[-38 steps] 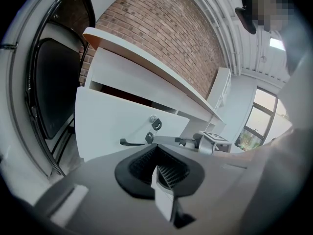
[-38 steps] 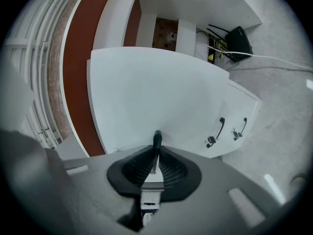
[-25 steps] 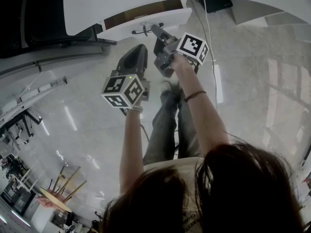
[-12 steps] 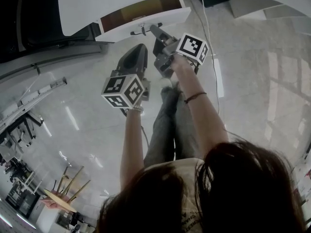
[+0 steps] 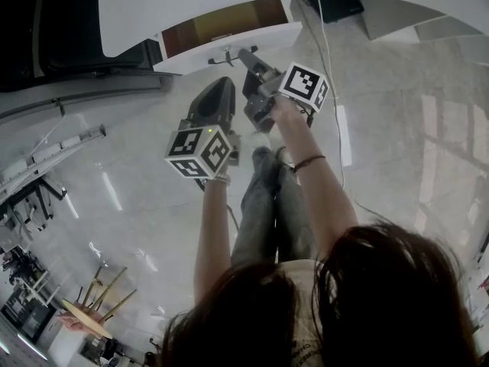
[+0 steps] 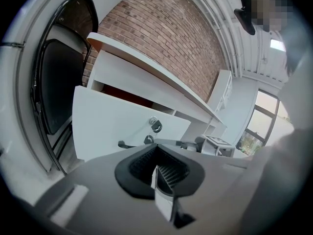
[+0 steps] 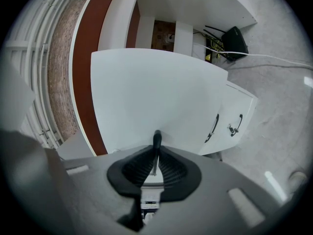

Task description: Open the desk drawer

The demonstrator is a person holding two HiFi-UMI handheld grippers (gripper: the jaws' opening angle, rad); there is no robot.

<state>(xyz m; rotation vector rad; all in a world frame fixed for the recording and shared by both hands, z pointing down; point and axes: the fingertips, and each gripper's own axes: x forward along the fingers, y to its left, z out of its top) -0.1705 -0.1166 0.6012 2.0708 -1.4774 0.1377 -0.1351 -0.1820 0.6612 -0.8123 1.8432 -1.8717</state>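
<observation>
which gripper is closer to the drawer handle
Right. The right gripper is clamped on the drawer handle; the left gripper hangs short of the drawer front, jaws together, touching nothing.

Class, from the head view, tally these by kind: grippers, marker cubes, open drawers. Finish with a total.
Grippers: 2, left gripper and right gripper
Marker cubes: 2
Open desk drawer: 1, its drawer handle clamped by the right gripper
Total: 5
</observation>
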